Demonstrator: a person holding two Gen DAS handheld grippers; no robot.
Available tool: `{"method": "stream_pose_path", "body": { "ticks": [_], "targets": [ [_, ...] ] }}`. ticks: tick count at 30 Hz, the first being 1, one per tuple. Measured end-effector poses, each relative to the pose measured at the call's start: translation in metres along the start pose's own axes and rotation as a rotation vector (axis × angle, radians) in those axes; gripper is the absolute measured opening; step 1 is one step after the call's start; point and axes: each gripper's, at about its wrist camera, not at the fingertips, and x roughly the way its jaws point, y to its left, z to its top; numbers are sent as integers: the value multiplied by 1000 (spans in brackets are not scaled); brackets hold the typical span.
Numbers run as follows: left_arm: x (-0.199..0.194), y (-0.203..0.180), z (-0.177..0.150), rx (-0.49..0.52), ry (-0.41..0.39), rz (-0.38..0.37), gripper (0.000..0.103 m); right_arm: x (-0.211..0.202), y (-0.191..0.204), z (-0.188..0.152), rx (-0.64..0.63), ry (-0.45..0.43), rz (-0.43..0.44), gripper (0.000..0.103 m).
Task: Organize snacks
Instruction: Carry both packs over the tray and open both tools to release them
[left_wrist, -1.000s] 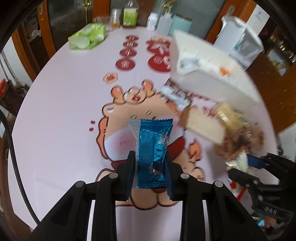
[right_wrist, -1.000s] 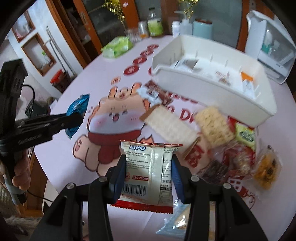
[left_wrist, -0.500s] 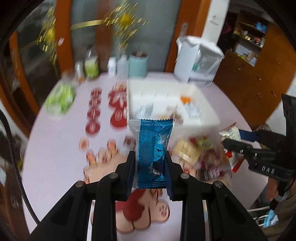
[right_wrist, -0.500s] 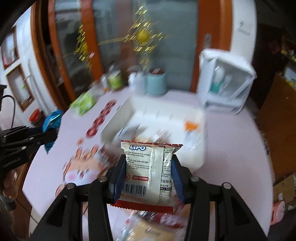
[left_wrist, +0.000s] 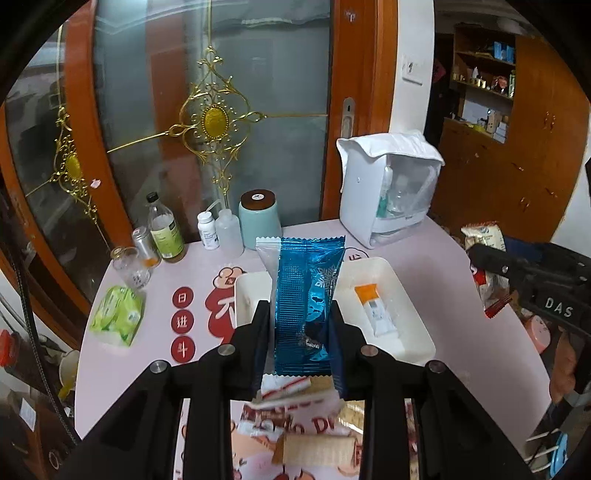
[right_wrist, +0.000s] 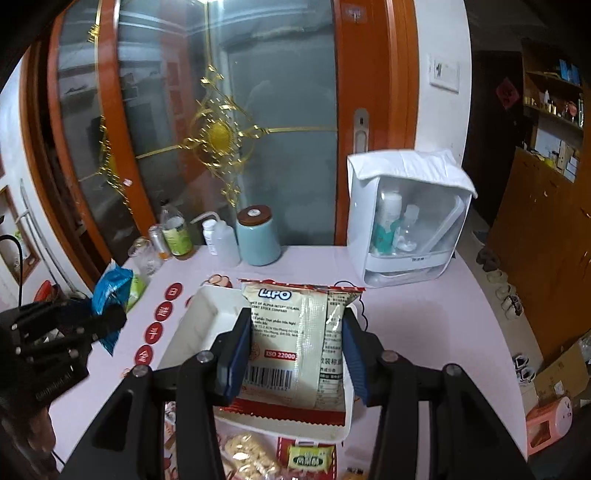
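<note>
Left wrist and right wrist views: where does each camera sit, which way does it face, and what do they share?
Left wrist: on the left gripper, facing down over its fingers at the white tray; blue packet gripped; right gripper at right edge.
Right wrist: on the right gripper, facing the same tray; LiPO packet gripped; left gripper at left edge.
Shared: tray, teal jar, white box, glass door.
</note>
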Motion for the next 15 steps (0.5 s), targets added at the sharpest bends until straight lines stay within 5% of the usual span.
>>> {"method": "stream_pose_path", "body": {
  "ticks": [10, 12, 14, 15],
  "targets": [
    [105, -23, -4, -1, 143, 21, 28, 100, -3, -27, 16, 193, 26, 49],
    [119, -24, -12, 0, 172, 23, 43, 116, -7, -37, 42, 239, 57, 64],
    [134, -23, -20, -9, 207, 22, 95, 119, -10, -42, 43, 230, 44, 78],
    [137, -20, -24, -24, 206, 33, 96, 119, -10, -43, 34, 221, 34, 78]
  ]
}}
